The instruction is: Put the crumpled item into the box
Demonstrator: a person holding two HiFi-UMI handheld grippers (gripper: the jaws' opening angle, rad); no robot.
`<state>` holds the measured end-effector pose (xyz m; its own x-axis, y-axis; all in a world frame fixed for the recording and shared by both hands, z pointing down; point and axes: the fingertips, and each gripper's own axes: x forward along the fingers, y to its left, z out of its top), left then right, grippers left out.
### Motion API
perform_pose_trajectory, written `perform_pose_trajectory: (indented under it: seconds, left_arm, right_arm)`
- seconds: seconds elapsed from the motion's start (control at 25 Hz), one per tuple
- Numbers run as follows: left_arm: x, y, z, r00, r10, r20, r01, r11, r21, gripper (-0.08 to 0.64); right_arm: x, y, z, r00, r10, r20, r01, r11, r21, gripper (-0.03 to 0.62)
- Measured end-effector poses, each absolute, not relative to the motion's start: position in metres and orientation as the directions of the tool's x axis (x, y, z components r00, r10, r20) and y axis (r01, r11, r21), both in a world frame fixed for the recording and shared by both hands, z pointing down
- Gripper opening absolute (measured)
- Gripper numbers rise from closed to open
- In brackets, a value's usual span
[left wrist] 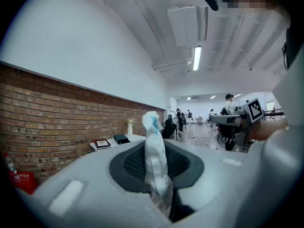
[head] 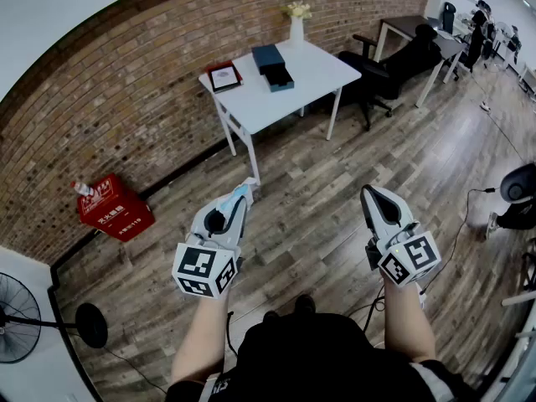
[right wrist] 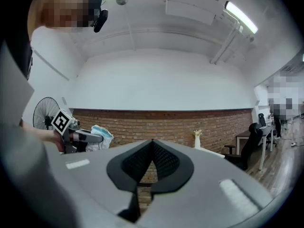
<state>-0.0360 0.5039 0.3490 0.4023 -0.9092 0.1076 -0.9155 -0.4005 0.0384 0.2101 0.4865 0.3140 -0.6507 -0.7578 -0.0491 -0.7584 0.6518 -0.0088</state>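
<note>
My left gripper [head: 238, 198] is shut on a crumpled white and blue item [head: 244, 188], held over the wooden floor. In the left gripper view the crumpled item [left wrist: 155, 148] stands pinched upright between the two pads and sticks out past their tips. A dark teal box [head: 272, 64] lies on the white table [head: 314, 78] well ahead by the brick wall; the box [left wrist: 121, 138] looks small and distant beyond the left jaws. My right gripper [head: 373, 195] is level with the left one, shut with nothing in it. From the right gripper view, the crumpled item [right wrist: 101, 136] shows at the left.
On the table stand a white vase [head: 296, 25] and a red-edged book [head: 224, 77]. A red crate [head: 115, 210] sits on the floor by the wall at left, a black fan [head: 18, 318] at the near left, and office chairs [head: 381, 67] beyond the table.
</note>
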Motion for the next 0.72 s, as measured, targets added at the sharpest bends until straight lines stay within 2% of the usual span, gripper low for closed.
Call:
perform_pose_trajectory:
  seconds: [0.32,0.72]
  left_arm:
    - [-0.016,0.480,0.353,0.387,-0.916,0.108,-0.921,-0.380,0.083,0.058]
    - [0.007,0.459,0.375,0.342,-0.925,0.165,-0.939,-0.331,0.092,0.058]
  right_arm:
    - [0.229,0.466,0.313,-0.652,-0.754,-0.081,-0.755,0.656,-0.028,-0.003]
    - [0.274,0.438,0.341,-0.663,-0.745,-0.067,-0.722,0.661,-0.204,-0.002]
